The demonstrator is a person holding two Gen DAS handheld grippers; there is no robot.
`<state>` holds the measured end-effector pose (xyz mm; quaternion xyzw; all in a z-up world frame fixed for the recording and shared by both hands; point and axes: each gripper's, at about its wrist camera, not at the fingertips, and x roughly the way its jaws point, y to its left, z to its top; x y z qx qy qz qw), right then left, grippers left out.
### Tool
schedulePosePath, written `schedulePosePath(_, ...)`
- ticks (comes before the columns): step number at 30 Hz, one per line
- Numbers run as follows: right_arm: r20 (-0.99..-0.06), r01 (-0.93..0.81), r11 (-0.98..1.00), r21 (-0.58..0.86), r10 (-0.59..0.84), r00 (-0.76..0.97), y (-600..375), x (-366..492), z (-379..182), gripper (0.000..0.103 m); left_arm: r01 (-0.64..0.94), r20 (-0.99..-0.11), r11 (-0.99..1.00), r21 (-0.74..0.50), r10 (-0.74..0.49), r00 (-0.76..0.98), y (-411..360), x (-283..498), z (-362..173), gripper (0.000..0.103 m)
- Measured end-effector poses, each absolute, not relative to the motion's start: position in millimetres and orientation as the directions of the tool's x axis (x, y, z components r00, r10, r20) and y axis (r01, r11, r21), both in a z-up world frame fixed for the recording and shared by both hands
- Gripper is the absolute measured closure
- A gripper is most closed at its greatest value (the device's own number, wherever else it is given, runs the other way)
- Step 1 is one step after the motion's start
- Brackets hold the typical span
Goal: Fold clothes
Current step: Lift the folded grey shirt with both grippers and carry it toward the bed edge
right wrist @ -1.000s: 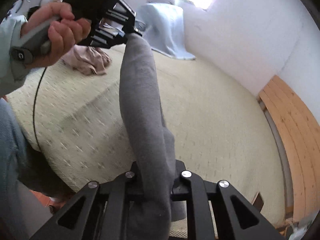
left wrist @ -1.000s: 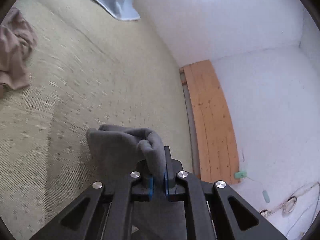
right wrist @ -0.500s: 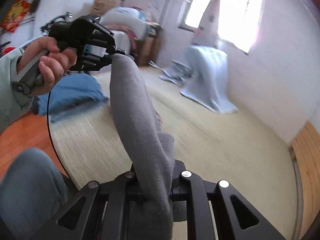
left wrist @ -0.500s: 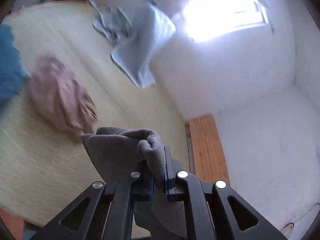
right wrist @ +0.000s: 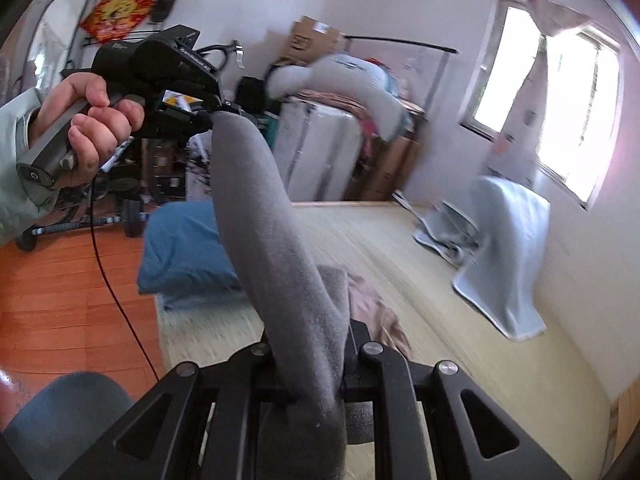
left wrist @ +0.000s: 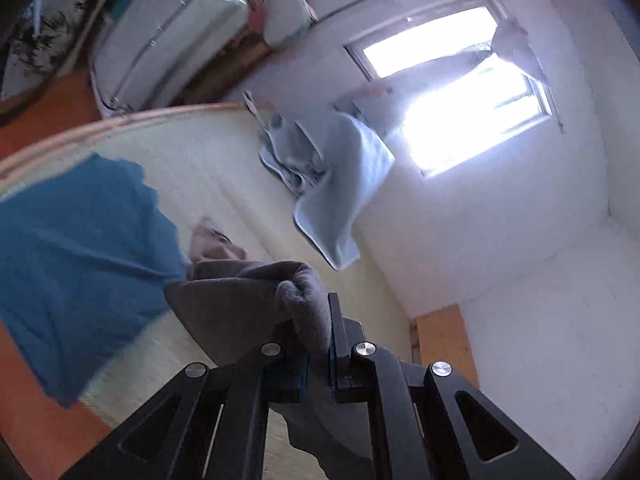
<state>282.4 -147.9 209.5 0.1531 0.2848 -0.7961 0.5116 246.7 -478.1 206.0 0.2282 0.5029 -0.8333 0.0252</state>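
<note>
We hold the soft grey fabric garment (right wrist: 276, 248) taut, left gripper (left wrist: 318, 344) and right gripper (right wrist: 316, 364) each clenched on one end, above the bed (right wrist: 420, 280).

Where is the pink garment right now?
In the right wrist view, the pink garment lies crumpled on the mat, just behind the grey cloth, right of the blue garment.

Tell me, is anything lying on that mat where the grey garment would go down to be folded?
Yes. A pink garment lies crumpled on the mat just beyond the grey garment, with a blue garment to its left. Both jaws clamp the grey one.
</note>
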Motion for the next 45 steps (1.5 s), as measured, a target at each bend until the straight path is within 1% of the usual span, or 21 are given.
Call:
schedulePosePath(8,-0.528,0.925,-0.213,-0.314,-0.771,-0.357,-210.0,305.3,209.2,0.09,0.323,-0.412,-0.479,-0.816,0.092,-0.907,-527.3,299.9,209.1,0.097)
schedulePosePath(17,-0.533,0.94,-0.122,-0.317,-0.797,-0.283,-265.2,325.8,209.4,0.09,0.364,-0.412,-0.433,-0.825,0.019,-0.911,-566.6,352.4,203.1,0.097)
schedulePosePath(27,-0.544,0.966,-0.029,-0.257,-0.822,-0.169,-307.0,363.8,194.3,0.09,0.395,-0.407,-0.412,-0.821,-0.062,-0.911,-597.4,391.7,204.8,0.097)
schedulePosePath(31,-0.537,0.981,0.01,-0.194,-0.838,-0.097,-329.3,376.7,187.6,0.09,0.422,-0.413,-0.385,-0.821,-0.112,-0.904,-613.8,406.6,203.3,0.097)
schedulePosePath(34,-0.534,0.992,0.038,-0.118,-0.845,-0.031,-348.4,379.4,179.0,0.09,0.466,-0.443,-0.367,-0.805,-0.151,-0.884,-626.7,412.3,200.7,0.097)
schedulePosePath(37,-0.549,0.998,0.062,-0.007,-0.835,0.048,-371.1,375.0,162.1,0.09,0.516,-0.487,-0.331,-0.79,-0.174,-0.856,-644.1,406.2,190.3,0.097)
schedulePosePath(40,-0.569,0.993,0.061,0.098,-0.816,0.106,-391.1,363.6,140.3,0.09,0.585,-0.554,-0.297,-0.754,-0.19,-0.811,-661.4,383.1,173.4,0.097)
schedulePosePath(45,-0.601,0.977,-0.016,0.213,-0.79,0.118,-417.8,318.9,105.5,0.089,0.662,-0.64,-0.272,-0.698,-0.177,-0.748,-687.1,316.4,140.4,0.097)
